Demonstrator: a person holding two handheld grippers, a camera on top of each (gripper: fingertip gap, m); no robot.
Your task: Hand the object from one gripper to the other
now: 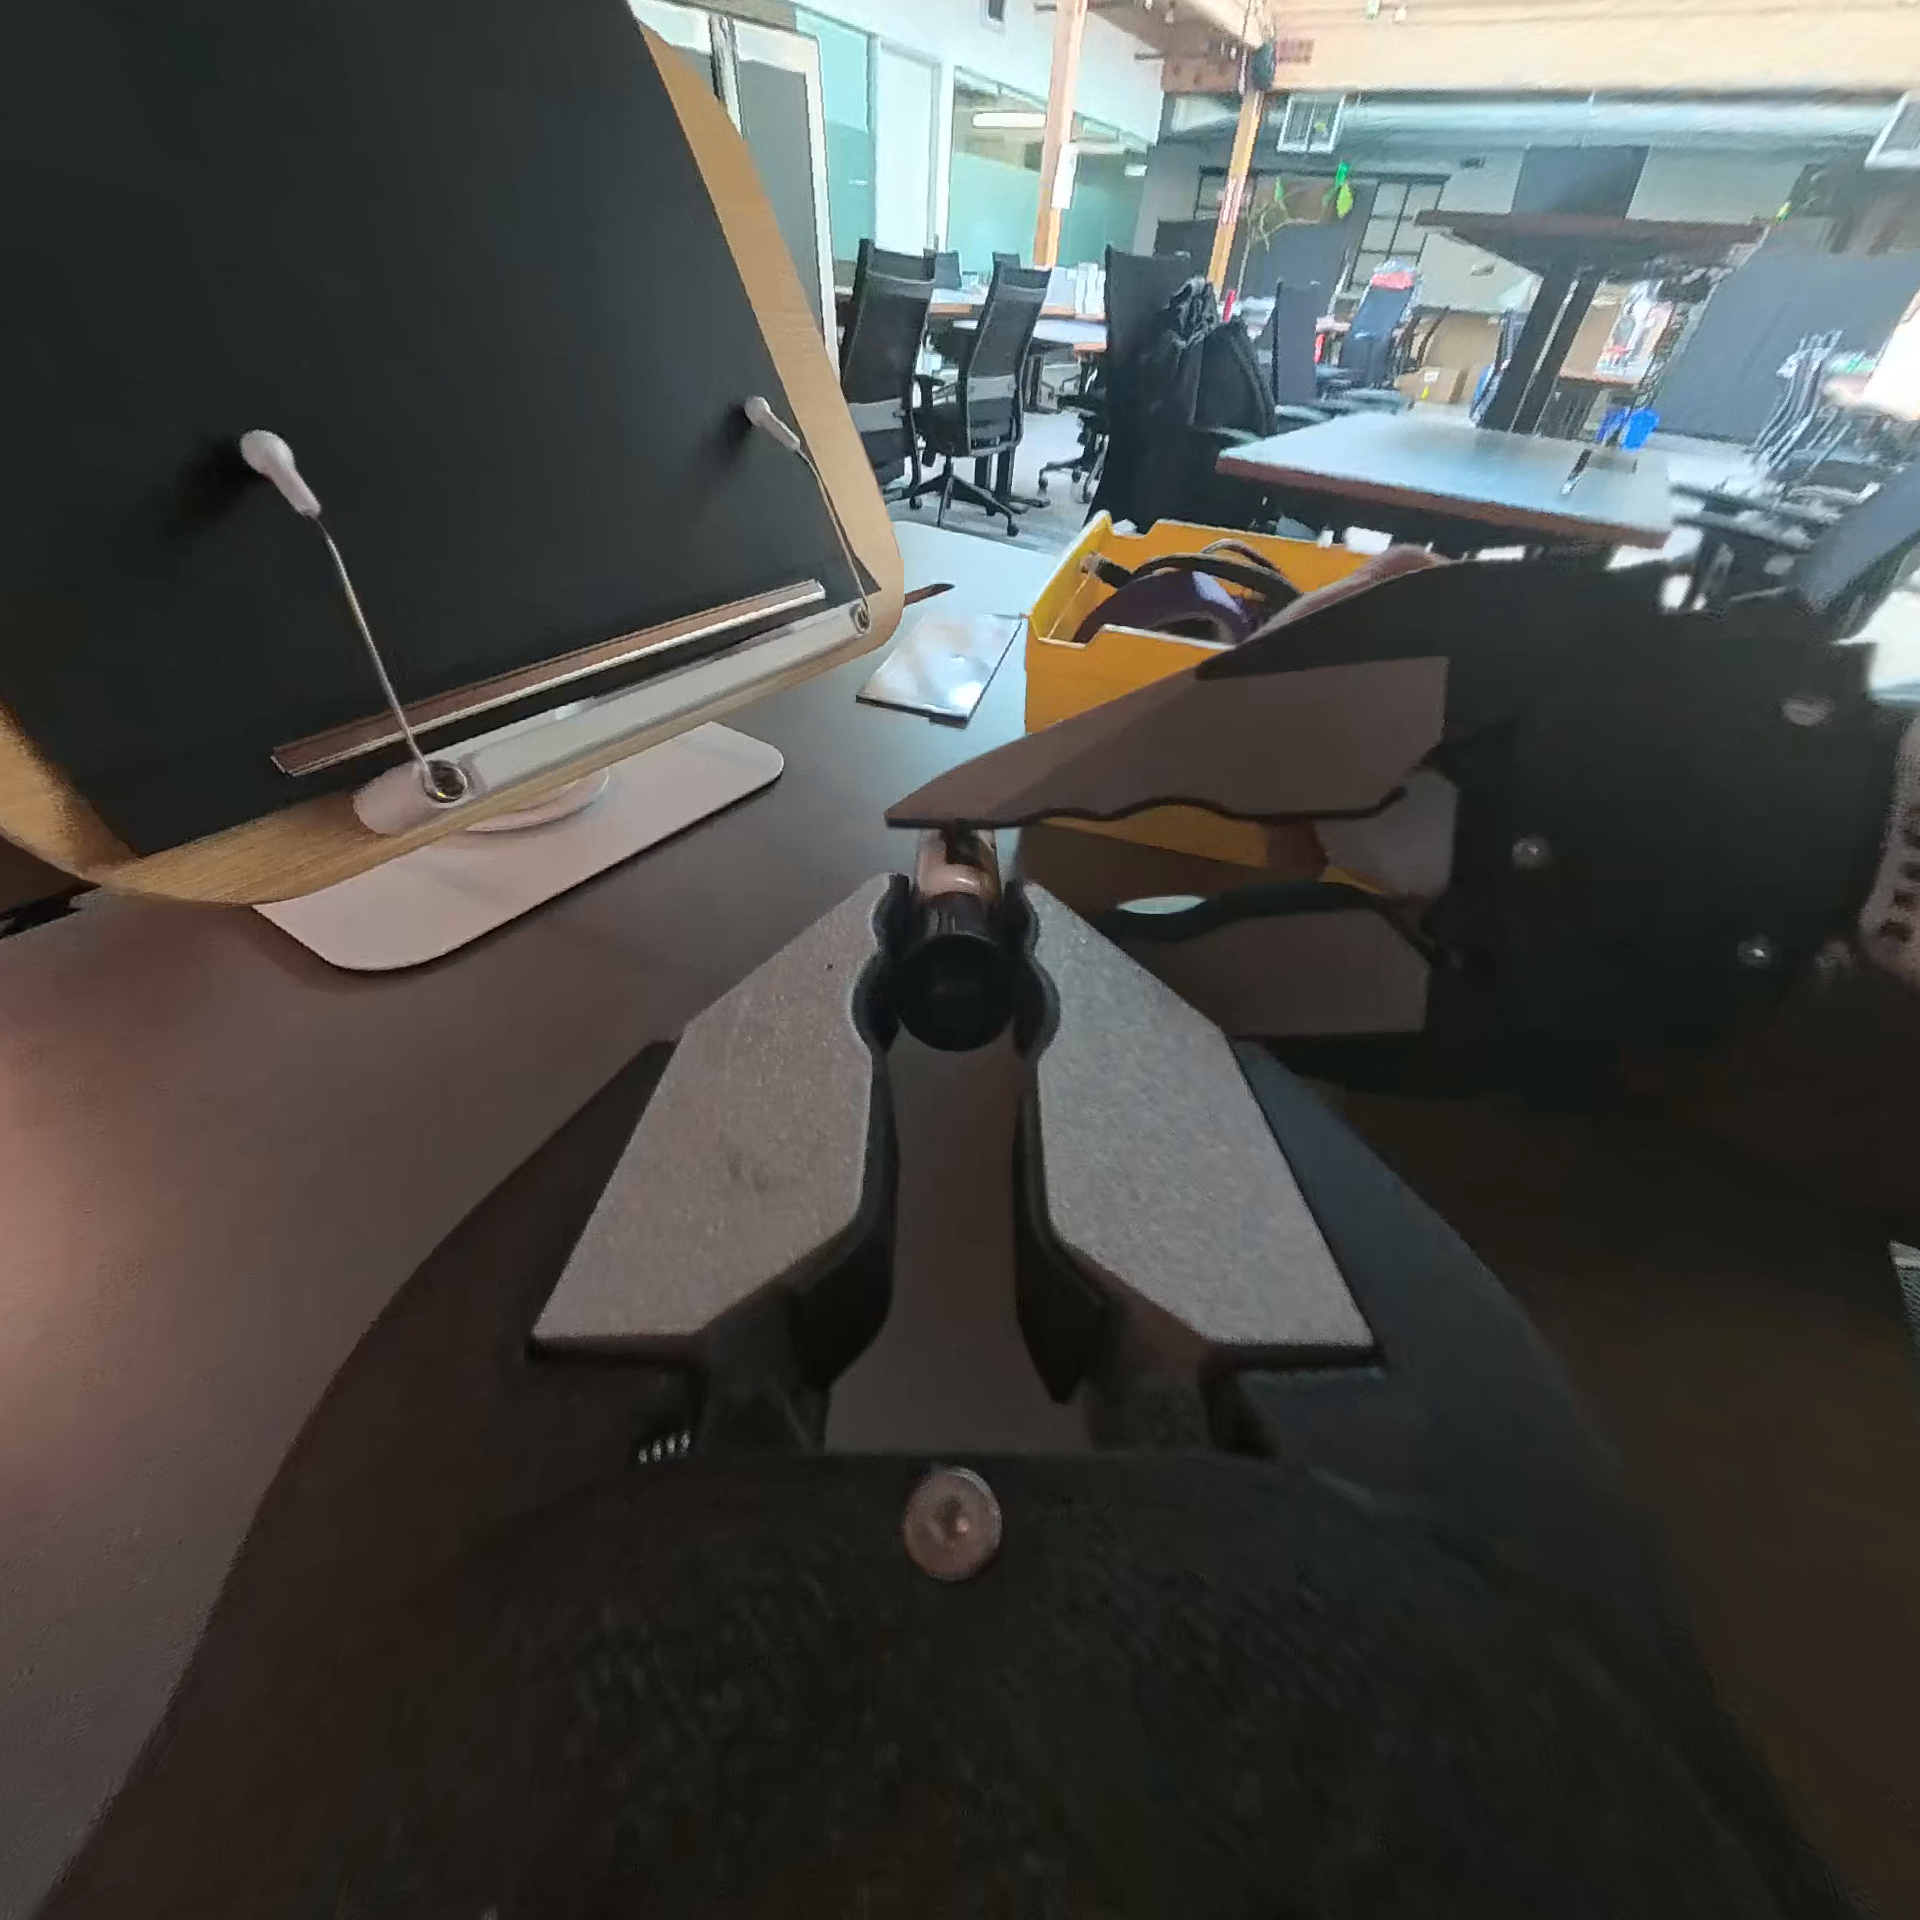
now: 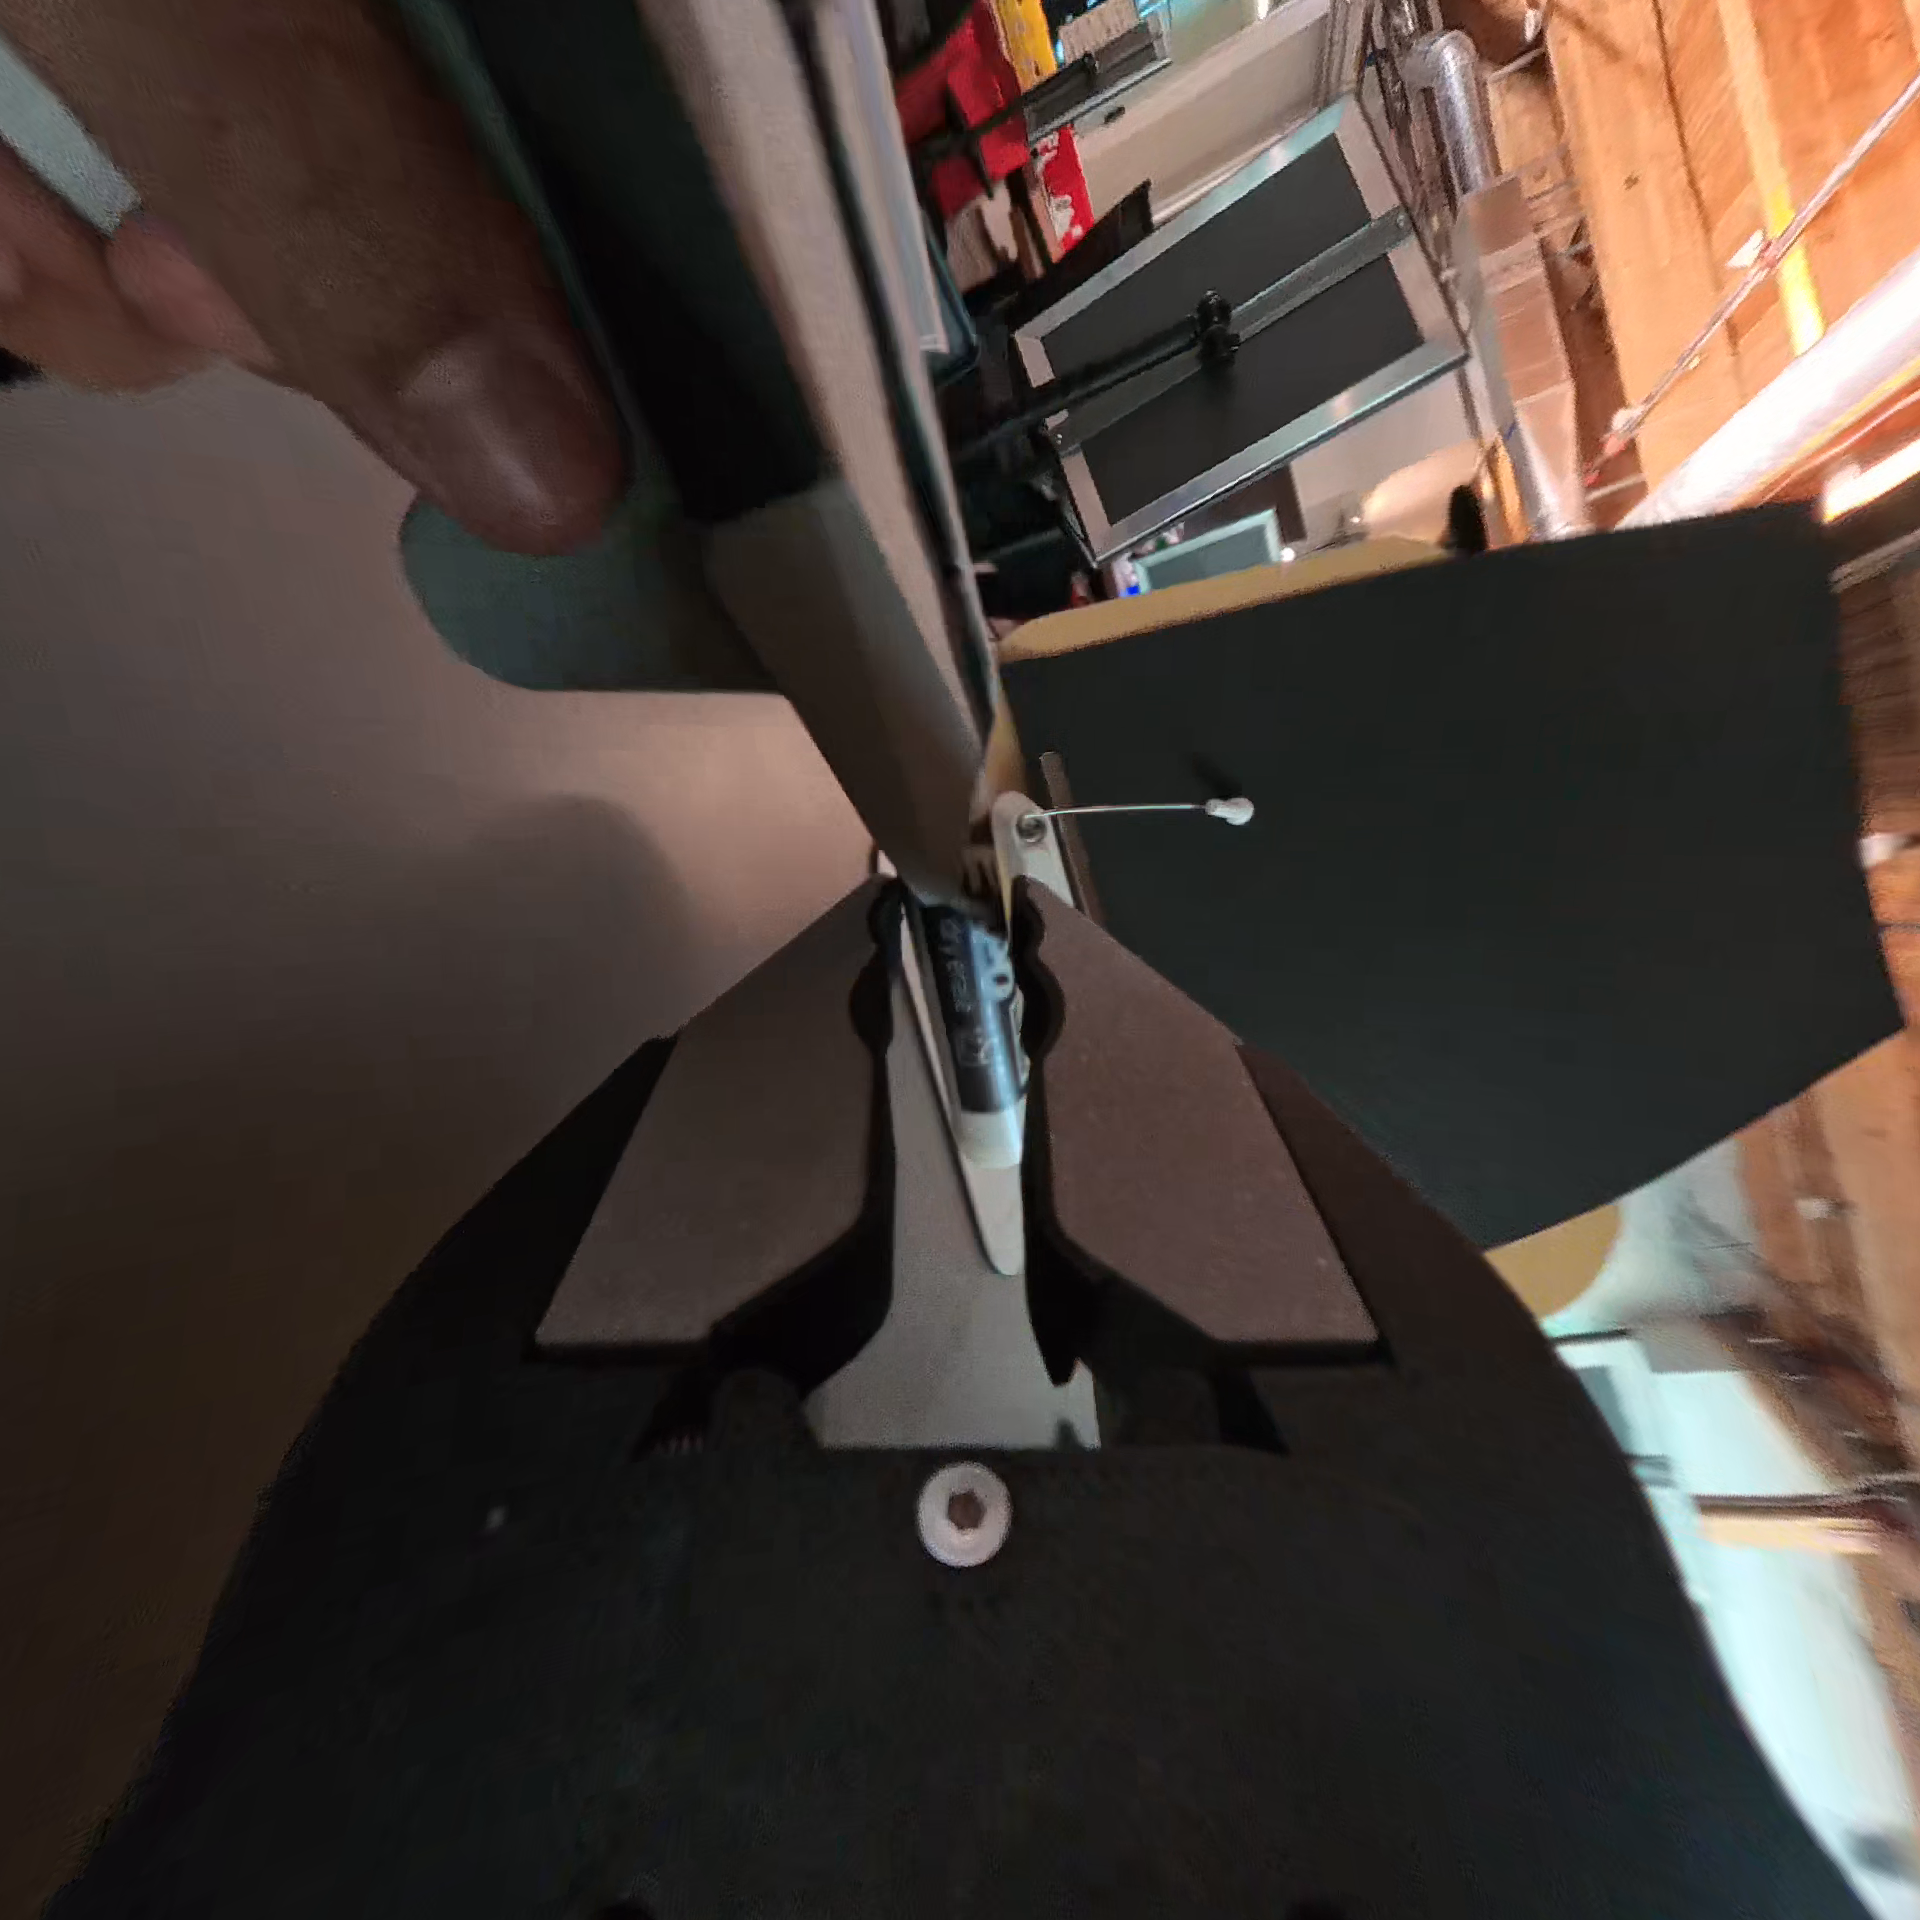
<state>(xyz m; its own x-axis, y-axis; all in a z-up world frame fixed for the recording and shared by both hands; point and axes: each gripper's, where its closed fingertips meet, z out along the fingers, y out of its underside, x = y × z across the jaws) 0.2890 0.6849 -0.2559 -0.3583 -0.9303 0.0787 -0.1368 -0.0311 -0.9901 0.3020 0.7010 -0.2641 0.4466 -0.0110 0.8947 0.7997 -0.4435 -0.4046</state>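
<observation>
Black and slim, the marker (image 1: 951,982) sits pinched near the fingertips of the left gripper (image 1: 954,935), its capped end facing the camera, above the dark table (image 1: 312,1091). In the right wrist view the right gripper (image 2: 956,935) also appears closed on the marker (image 2: 982,1023), jaws narrow. It looks light, stiff and smooth, likely to swivel; grip mid-barrel, squarely

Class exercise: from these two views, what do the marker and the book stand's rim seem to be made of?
Marker: probably smooth plastic, judging by its glossy black barrel and pale end. Book stand: the rim looks like light wood or wood-look laminate with visible grain; its black matte face is unclear.
</observation>
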